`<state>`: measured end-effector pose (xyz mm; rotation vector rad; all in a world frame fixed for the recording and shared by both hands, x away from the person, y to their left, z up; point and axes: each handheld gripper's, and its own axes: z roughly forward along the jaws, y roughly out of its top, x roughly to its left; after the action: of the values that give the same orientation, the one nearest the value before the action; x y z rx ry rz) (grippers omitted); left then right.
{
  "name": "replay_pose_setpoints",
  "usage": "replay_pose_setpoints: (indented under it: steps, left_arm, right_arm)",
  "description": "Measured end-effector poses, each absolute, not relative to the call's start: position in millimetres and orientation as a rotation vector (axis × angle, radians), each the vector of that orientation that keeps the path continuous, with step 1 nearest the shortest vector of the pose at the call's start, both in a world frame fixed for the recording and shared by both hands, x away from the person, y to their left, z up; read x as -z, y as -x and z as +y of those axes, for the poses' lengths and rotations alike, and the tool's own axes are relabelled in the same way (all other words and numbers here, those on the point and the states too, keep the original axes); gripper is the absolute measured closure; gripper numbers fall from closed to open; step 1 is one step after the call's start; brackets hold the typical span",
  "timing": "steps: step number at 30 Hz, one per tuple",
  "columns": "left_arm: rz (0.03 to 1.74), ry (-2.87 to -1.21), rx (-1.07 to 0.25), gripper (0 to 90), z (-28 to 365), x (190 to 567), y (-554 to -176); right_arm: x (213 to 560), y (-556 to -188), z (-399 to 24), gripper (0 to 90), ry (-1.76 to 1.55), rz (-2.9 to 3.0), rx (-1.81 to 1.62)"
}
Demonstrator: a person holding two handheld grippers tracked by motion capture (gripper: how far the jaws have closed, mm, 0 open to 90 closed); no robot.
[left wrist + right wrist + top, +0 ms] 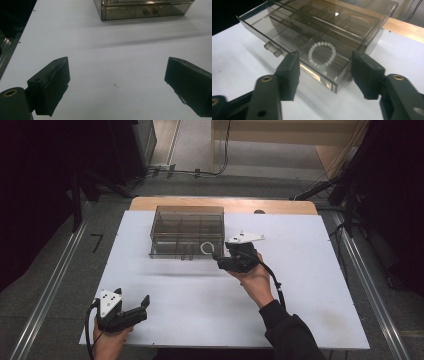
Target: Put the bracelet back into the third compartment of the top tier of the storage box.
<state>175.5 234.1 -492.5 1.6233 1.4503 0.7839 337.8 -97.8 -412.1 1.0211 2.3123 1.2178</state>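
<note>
A smoky clear drawer box (187, 227) stands at the middle back of the white table. Its bottom drawer (287, 50) is pulled out, and a white bead bracelet (322, 56) lies in the drawer's right compartment; the bracelet (207, 248) also shows from above. My right gripper (220, 261) hovers just right of the drawer's front corner, pointing at it. In its own view the right gripper (325, 72) is open and holds nothing, with the bracelet seen beyond the gap. My left gripper (132, 296) is at the table's near left, and it (117, 67) stands wide open over bare table.
The white table top (300, 285) spreads wide to the right and in front of the box. A wooden strip (280, 206) borders the table's far edge. Metal rails (50, 290) run along both sides on the floor. The drawer's handle (148, 11) faces the left gripper.
</note>
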Motion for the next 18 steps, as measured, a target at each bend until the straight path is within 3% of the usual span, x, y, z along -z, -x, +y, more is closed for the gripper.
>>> replay_pose_setpoints:
  steps: [8,18]
  left_arm:
    - [1.453,-1.622,-0.785,6.5,234.1,492.4,-175.2]
    - [1.456,-1.629,-0.785,6.5,232.6,492.7,-175.9]
  right_arm:
    - [419.3,-322.3,-126.9,29.7,-1.065,2.299,-1.257]
    - [438.0,-298.3,-180.4,26.7,-1.126,2.259,-1.23]
